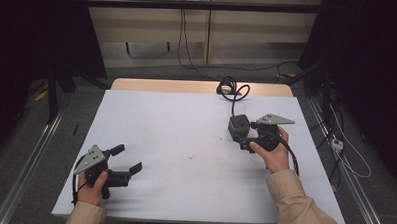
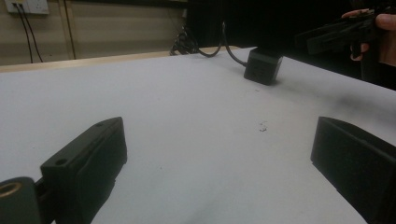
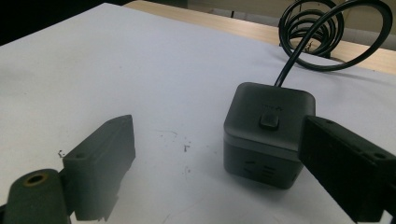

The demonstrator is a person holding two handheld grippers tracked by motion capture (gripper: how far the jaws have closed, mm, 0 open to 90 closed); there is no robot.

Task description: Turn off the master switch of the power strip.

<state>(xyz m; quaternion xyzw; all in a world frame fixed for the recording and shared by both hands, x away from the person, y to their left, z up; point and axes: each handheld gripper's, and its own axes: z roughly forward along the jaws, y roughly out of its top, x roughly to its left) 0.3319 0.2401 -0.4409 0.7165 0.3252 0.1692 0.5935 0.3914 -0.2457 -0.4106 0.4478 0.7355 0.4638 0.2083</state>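
Note:
A dark grey cube socket [image 1: 238, 127] with a button on top stands on the white table cover [image 1: 176, 121], right of centre. Its black cable [image 1: 231, 88] coils at the far edge. In the right gripper view the cube [image 3: 268, 130] stands just ahead of the jaws, toward the right one, and neither pad presses on it. My right gripper [image 1: 244, 135] is open, held beside the cube's near right side. My left gripper [image 1: 127, 158] is open at the near left with nothing between its jaws. From the left gripper view the cube [image 2: 263, 66] is far off.
A small dark speck [image 1: 191, 156] marks the sheet near the middle. A strip of wooden tabletop [image 1: 162, 85] shows beyond the sheet's far edge. Metal rails [image 1: 35, 156] run along both sides of the table, and loose cables [image 1: 345, 152] lie on the floor at right.

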